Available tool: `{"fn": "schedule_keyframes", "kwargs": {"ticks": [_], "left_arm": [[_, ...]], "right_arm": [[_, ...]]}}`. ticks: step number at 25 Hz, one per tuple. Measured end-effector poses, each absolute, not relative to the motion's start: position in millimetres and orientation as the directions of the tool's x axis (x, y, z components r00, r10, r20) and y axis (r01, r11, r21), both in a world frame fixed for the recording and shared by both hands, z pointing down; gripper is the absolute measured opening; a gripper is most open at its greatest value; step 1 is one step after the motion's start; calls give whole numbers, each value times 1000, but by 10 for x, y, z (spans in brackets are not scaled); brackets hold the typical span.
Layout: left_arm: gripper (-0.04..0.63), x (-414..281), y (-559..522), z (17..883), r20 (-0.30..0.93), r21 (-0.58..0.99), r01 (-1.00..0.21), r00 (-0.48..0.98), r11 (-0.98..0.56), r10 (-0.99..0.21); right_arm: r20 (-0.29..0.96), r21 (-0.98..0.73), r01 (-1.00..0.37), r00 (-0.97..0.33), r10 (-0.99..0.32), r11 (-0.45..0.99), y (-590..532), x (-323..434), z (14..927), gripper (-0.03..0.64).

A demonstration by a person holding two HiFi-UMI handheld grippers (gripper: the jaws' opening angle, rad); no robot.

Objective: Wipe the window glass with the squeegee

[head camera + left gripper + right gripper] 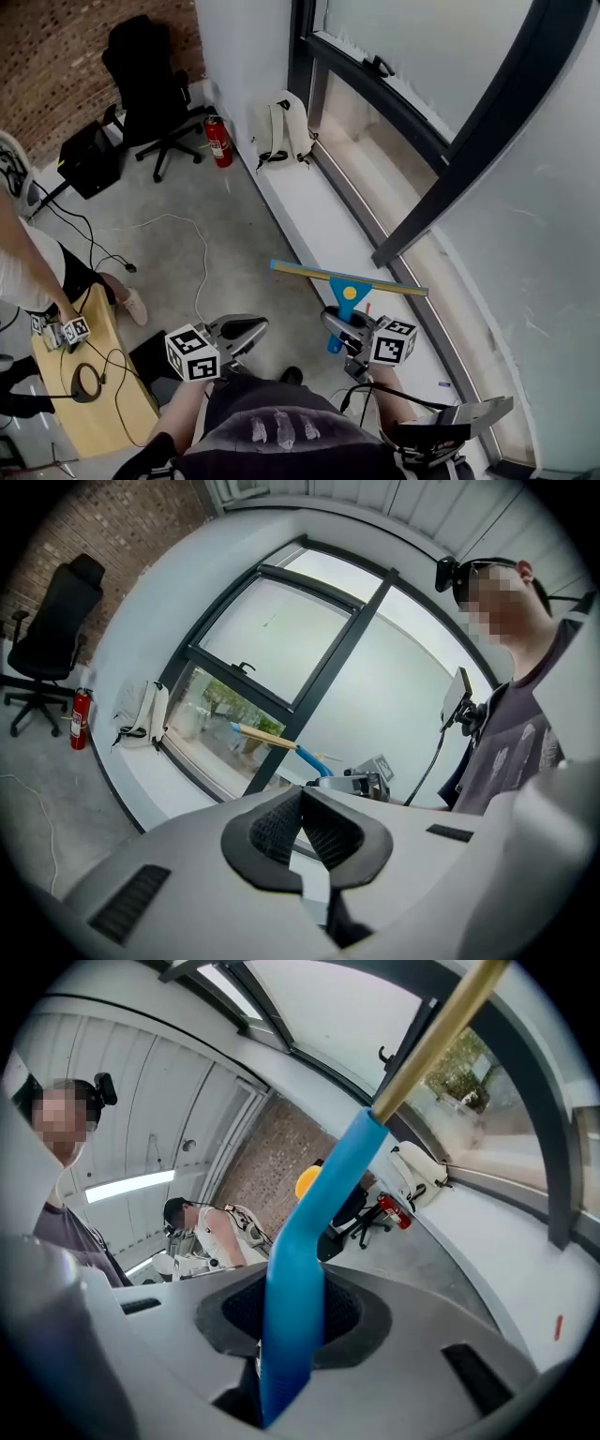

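The squeegee [348,282] has a blue handle and a long yellow-edged blade held level in front of the window glass [544,216]. My right gripper [343,330] is shut on the blue handle [298,1269], which rises between its pads toward the blade [441,1026]. My left gripper [246,330] is shut with nothing in it, level with the right one and to its left; from the left gripper view [302,829] the squeegee [272,740] shows ahead against the dark window frame [323,682].
A white sill [319,225] runs under the window, with a white backpack [281,131] at its far end and a red fire extinguisher [218,141] beside it. A black office chair [150,84] stands on the floor. Another person [28,253] stands by a wooden table [89,375] at the left.
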State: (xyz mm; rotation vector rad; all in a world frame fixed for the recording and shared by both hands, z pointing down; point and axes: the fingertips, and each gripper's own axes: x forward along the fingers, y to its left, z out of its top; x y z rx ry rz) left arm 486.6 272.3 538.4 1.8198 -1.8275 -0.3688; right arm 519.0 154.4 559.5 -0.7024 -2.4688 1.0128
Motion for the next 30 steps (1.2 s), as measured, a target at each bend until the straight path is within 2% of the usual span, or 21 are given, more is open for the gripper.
{"fn": "schedule_keyframes", "kwargs": {"ticks": [4, 8, 14, 19, 24, 30], "left_arm": [[6, 4375, 2547, 5391, 197, 508, -859, 35, 72, -980], [6, 3701, 2298, 5457, 163, 515, -856, 59, 34, -985], [6, 2556, 1902, 5552, 113, 556, -823, 214, -117, -970], [6, 1644, 1372, 5286, 84, 500, -829, 335, -251, -938], [6, 1316, 826, 5244, 52, 504, -799, 406, -327, -912], [6, 1182, 128, 5162, 51, 525, -776, 438, -349, -897]], "right_arm": [[159, -709, 300, -814, 559, 638, 1358, 4748, 5520, 91], [169, -679, 251, -861, 479, 690, 999, 4191, 5465, 91], [200, -653, 154, -909, 365, 742, 579, 3158, 5347, 91], [141, -619, 189, -928, 345, 762, 219, 2336, 4865, 91], [154, -599, 166, -936, 316, 783, -220, 1967, 4680, 91], [153, -560, 158, -945, 289, 813, -842, 1538, 4408, 91]]}}
